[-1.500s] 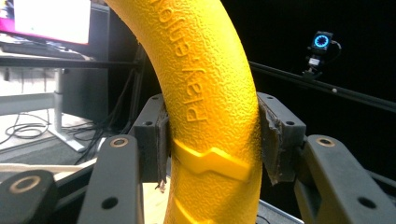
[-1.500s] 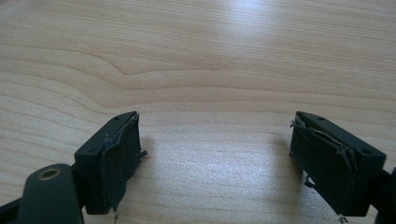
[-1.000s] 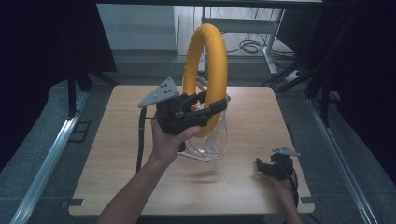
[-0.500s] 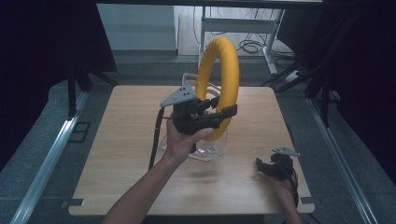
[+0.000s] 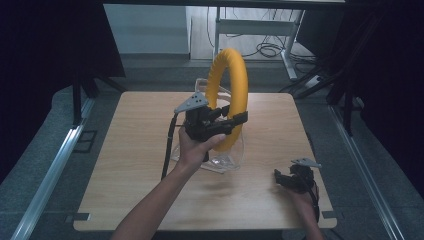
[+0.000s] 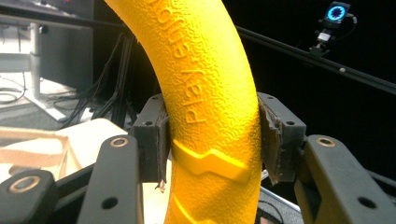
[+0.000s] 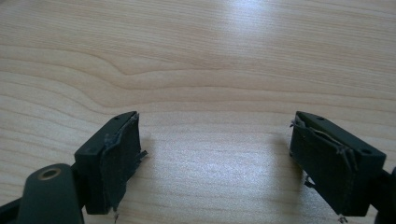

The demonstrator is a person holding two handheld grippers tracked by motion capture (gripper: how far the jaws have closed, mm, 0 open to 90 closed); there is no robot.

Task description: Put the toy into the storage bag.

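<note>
The wooden bench (image 5: 125, 165) is pale, smooth and flat-grained. Above its middle stands a clear plastic holder (image 5: 227, 159), glossy and likely brittle. Over it, upright, hangs the yellow ring (image 5: 239, 75): a thick tube with a pebbled skin and raised lettering, probably light and slightly yielding, not slippery; its lower arc is the sensible place to grip. The left tongs (image 5: 235, 116) clamp exactly there. The right tongs (image 5: 282, 178) rest low near the bench's corner, spread wide on nothing.
</note>
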